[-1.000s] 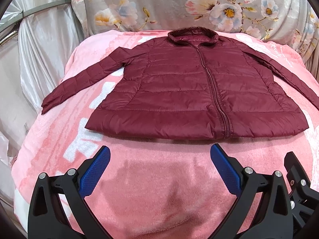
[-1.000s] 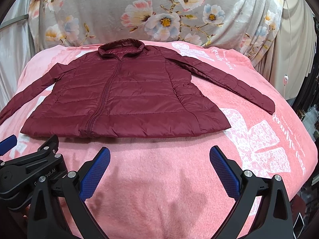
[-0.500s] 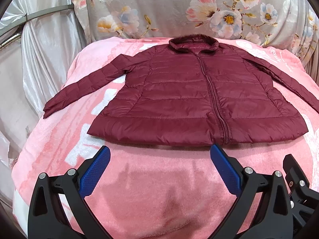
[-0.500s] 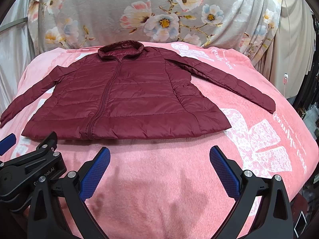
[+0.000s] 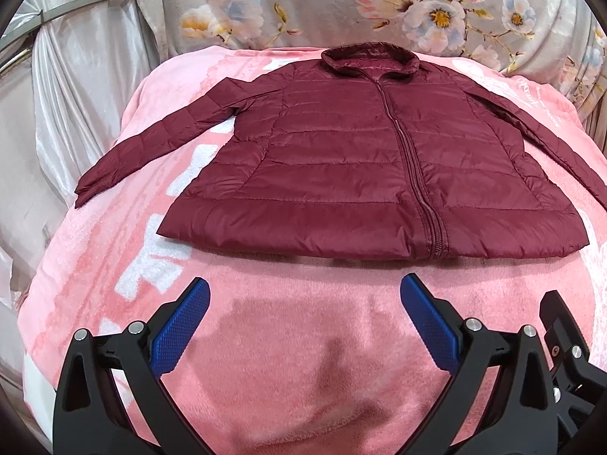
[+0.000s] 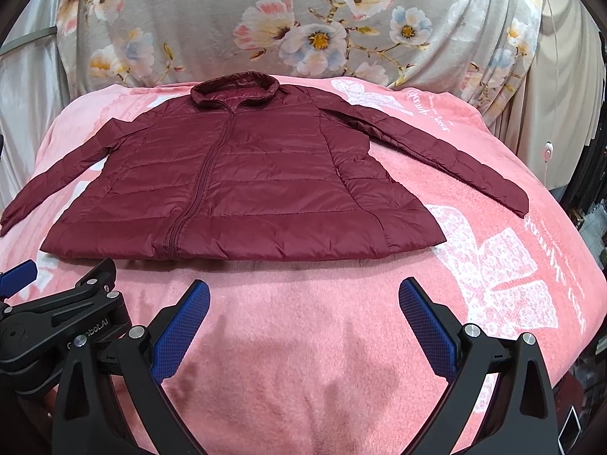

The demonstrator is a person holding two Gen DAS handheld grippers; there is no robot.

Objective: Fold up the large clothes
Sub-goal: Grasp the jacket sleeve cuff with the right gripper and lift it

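A dark red quilted jacket (image 5: 356,167) lies flat and zipped on a pink blanket (image 5: 288,341), collar at the far side, both sleeves spread out to the sides. It also shows in the right wrist view (image 6: 242,185). My left gripper (image 5: 303,292) is open and empty, hovering above the blanket just short of the jacket's hem. My right gripper (image 6: 303,292) is open and empty, also short of the hem, to the right of the left one. The left gripper's body (image 6: 57,314) shows at the lower left of the right wrist view.
A grey floral cloth (image 5: 341,3) hangs behind the blanket. Shiny white drapery (image 5: 76,87) stands at the left. Beige curtains (image 6: 561,94) hang at the right. The blanket drops off at its left and right edges.
Both grippers have pulled back and risen a little, so the jacket sits slightly farther off in both views. Both stay open. The jacket has not moved.
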